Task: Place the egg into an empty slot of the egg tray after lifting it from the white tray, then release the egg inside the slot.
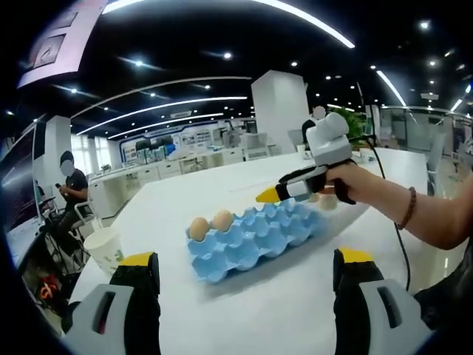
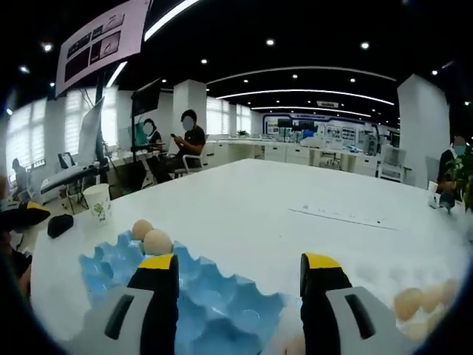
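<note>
A blue egg tray (image 1: 255, 235) lies on the white table, with two brown eggs (image 1: 209, 223) in the slots at its left end. My left gripper (image 1: 247, 268) is open, short of the tray, with nothing between its fingers. A hand holds my right gripper (image 1: 269, 195) low over the tray's far right part. In the right gripper view, that gripper (image 2: 240, 268) stands open above the blue tray (image 2: 211, 299), with the two eggs (image 2: 151, 235) to its left. Several more eggs (image 2: 420, 299) rest on a white tray (image 2: 373, 275) at the lower right.
A paper cup (image 1: 104, 248) (image 2: 97, 203) stands near the table's edge beyond the blue tray's egg end. A small black object (image 2: 59, 224) lies near it. A sheet of paper (image 2: 340, 216) lies further out. People sit at desks (image 2: 185, 148) behind.
</note>
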`<state>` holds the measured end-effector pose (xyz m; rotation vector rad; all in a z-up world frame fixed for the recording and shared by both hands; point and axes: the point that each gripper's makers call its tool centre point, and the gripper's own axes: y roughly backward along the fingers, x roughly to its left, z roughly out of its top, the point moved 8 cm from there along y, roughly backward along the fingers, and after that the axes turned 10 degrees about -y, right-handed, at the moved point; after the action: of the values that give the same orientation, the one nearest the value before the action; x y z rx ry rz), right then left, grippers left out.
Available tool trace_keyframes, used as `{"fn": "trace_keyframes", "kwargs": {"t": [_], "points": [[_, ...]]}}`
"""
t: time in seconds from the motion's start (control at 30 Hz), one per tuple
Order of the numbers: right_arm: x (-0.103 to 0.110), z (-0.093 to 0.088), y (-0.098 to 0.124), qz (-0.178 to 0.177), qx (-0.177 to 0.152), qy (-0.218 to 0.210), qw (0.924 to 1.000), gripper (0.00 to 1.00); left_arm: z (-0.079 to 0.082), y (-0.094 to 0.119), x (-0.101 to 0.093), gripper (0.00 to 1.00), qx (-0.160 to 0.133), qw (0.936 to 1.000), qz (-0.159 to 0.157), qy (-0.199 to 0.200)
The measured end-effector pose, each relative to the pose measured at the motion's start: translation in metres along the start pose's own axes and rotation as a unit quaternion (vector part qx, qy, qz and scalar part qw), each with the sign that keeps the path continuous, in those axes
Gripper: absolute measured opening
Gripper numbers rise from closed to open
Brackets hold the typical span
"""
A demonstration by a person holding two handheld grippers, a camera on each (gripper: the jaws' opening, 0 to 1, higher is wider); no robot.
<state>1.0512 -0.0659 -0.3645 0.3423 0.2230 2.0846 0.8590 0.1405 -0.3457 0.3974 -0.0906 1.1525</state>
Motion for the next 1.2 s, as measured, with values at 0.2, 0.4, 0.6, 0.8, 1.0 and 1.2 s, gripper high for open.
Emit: {"fn": "trace_keyframes", "kwargs": {"t": [0.2,0.4,0.6,0.8,1.0,1.2], "points": [[-0.011,0.002,0.006,-0.015,-0.001,0.000,0.9999,0.69,0.002,-0.004,-0.001,1.00,-0.001,1.0000,0.000,0.003],[-0.022,0.002,0.011,-0.026,0.000,-0.003,0.9997,0.68,0.005,-0.008,-0.003,1.00,-0.001,1.0000,-0.008,-0.002],[-0.032,-0.001,0.016,-0.032,0.003,-0.010,0.9994,0.68,0.006,-0.009,-0.002,1.00,0.000,1.0000,-0.005,-0.004],[-0.043,-0.001,0.023,-0.043,-0.001,-0.018,0.9989,0.68,0.007,-0.011,-0.002,1.00,0.000,1.0000,-0.004,-0.003],[-0.054,-0.001,0.029,-0.056,-0.003,-0.021,0.9982,0.68,0.006,-0.013,-0.004,1.00,0.001,1.0000,-0.007,-0.005],[-0.064,-0.001,0.038,-0.066,-0.009,-0.031,0.9973,0.67,0.006,-0.014,-0.005,1.00,0.000,1.0000,-0.008,-0.003]]}}
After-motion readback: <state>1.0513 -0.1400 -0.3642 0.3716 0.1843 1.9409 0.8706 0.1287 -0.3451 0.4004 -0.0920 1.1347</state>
